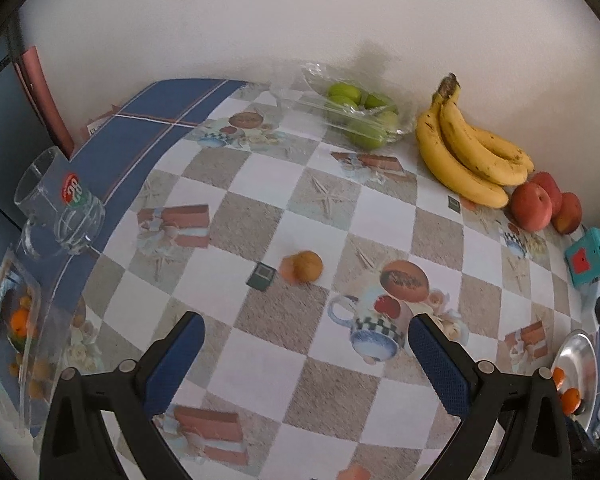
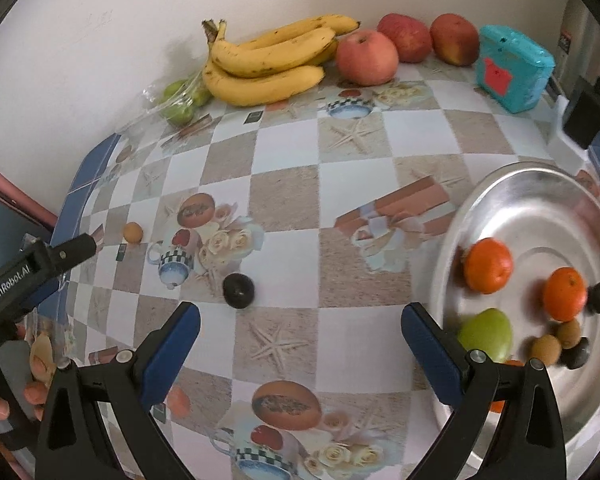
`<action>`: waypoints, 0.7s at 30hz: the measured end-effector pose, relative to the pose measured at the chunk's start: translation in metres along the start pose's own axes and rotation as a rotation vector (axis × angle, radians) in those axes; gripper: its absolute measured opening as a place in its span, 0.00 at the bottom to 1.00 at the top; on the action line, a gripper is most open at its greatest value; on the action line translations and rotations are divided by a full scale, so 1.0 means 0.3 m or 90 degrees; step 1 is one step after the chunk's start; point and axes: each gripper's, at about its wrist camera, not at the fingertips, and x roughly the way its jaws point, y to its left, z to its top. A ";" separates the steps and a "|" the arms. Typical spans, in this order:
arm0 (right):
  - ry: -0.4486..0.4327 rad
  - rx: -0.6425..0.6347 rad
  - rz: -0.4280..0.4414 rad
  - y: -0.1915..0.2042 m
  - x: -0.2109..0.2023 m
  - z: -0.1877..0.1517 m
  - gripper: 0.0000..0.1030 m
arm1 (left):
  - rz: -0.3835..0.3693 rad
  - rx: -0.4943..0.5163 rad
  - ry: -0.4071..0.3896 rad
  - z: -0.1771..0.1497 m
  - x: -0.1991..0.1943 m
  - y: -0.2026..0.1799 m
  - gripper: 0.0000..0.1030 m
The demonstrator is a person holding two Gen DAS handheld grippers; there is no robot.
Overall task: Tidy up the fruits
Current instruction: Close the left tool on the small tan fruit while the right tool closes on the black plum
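Note:
My left gripper (image 1: pixel 306 344) is open and empty above the checked tablecloth, a short way in front of a small tan fruit (image 1: pixel 307 266). That fruit also shows in the right wrist view (image 2: pixel 133 233). My right gripper (image 2: pixel 300 332) is open and empty, with a dark round fruit (image 2: pixel 239 290) just ahead of its left finger. A steel plate (image 2: pixel 540 200) at the right holds two oranges (image 2: pixel 488 265), a green fruit (image 2: pixel 486 334) and several small brown and dark fruits. Bananas (image 2: pixel 266 64), three red apples (image 2: pixel 367 57) and bagged green fruits (image 1: pixel 360 114) lie by the wall.
A glass mug (image 1: pixel 60 204) stands at the left table edge, with a clear container of fruit (image 1: pixel 16 320) below it. A teal box (image 2: pixel 514 68) sits at the back right. The left gripper's body (image 2: pixel 28 268) shows at the right view's left edge.

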 end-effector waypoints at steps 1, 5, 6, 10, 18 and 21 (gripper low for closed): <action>0.001 0.002 0.005 0.006 0.009 0.002 0.98 | 0.002 -0.001 -0.003 0.006 0.003 0.010 1.00; 0.003 0.004 0.017 0.026 0.035 0.007 0.98 | 0.000 -0.005 -0.007 0.020 0.027 0.036 1.00; 0.003 0.004 0.018 0.032 0.044 0.008 0.98 | -0.003 -0.004 -0.006 0.025 0.038 0.039 1.00; 0.008 0.003 0.020 0.050 0.070 0.012 0.98 | -0.010 -0.007 -0.016 0.046 0.065 0.052 0.93; 0.019 0.002 0.024 0.077 0.120 0.021 0.95 | -0.044 0.026 0.004 0.049 0.162 0.020 0.72; 0.025 -0.002 0.024 0.087 0.141 0.020 0.94 | -0.057 0.023 0.015 0.044 0.196 0.017 0.63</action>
